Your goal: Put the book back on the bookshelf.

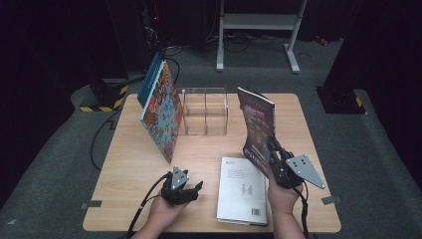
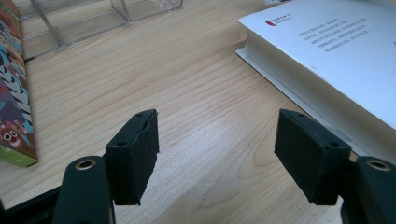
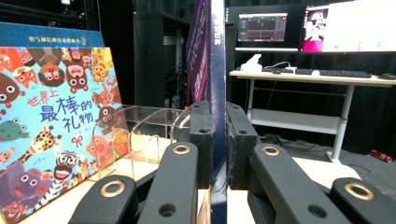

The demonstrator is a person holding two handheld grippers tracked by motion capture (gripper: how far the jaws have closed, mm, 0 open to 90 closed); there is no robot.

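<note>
Nearest the high camera, two forearms enter from the bottom edge, each hand carrying a hand-held gripper. Right hand-held gripper [image 1: 272, 149]: its jaws are pressed together on the lower edge of a purple book [image 1: 256, 127], which stands upright on end above the table [image 1: 129, 169], its spine toward the right gripper view's camera. Left hand-held gripper [image 1: 191, 191]: jaws spread with nothing between them, resting low over bare wood near the table's front edge. A white book [image 1: 241, 191] lies flat between the two hands, untouched. A colourful picture book [image 1: 161, 112] leans upright against the left side of a clear acrylic rack [image 1: 205, 110] at the back of the table; whether it sits in a slot or just beside the rack cannot be told.

Progress, as judged: the work appears to be filing books upright into the rack. One book is at the rack, the purple book is lifted but well short of the compartments, and the white book remains.

Pose: the right hand is raised with its wrist turned so the book stands vertical; the left hand lies low, fingers wrapped around its tool.
</note>
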